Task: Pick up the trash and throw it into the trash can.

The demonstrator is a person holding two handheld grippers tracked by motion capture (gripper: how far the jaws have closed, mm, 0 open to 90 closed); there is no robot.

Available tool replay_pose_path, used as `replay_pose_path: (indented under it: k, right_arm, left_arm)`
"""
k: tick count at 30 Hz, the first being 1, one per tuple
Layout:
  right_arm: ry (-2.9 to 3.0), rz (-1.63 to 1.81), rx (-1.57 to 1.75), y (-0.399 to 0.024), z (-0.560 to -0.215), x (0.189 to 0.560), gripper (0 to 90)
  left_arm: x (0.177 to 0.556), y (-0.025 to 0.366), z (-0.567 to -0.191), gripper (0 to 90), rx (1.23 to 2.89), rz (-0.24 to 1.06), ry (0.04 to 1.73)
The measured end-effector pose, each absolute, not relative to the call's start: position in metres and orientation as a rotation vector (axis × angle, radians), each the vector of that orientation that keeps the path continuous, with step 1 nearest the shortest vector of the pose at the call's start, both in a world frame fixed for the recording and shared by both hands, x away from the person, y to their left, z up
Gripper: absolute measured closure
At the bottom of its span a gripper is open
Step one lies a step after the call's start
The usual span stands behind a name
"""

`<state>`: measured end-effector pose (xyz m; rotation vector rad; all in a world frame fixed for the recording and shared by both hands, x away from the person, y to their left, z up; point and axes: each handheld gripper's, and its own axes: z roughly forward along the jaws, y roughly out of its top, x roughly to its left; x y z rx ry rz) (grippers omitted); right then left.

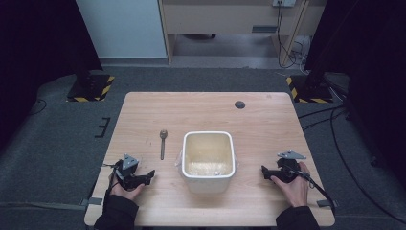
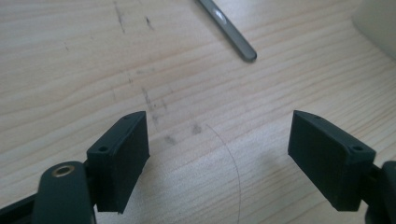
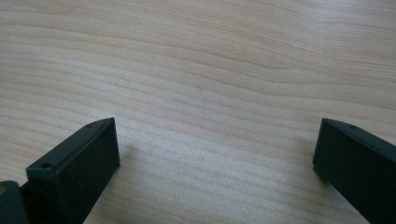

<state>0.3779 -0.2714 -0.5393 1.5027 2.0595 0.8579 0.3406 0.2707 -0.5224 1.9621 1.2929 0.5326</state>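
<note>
Both jaws gape wide and empty as our left gripper (image 1: pixel 149 175) and right gripper (image 1: pixel 264 170) rest on the table (image 1: pixel 268 120) flanking the white tub (image 1: pixel 208 160), spoon (image 1: pixel 163 143) lying just left, seemingly poised to start.

My left hand (image 1: pixel 125 188) holds the left gripper (image 1: pixel 149 174) low at the near left, its jaws spread wide with nothing between them. My right hand (image 1: pixel 295 184) holds the right gripper (image 1: pixel 264 170) at the near right, jaws equally wide apart and empty. Both point inward.
</note>
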Motion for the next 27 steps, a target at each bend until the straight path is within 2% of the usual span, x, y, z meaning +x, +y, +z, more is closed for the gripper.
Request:
replay_pose_path:
  k: [12, 27]
  right_arm:
    - [2.048, 0.849, 1.510, -0.271, -0.539, 0.374, 0.4]
    - [2.046, 0.847, 1.514, -0.271, -0.539, 0.373, 0.9]
  left_arm:
    - [0.335, 0.269, -0.494, 22.9, 1.840, 0.586, 1.241]
    - [0.340, 0.260, -0.477, 24.5, 1.803, 0.597, 1.188]
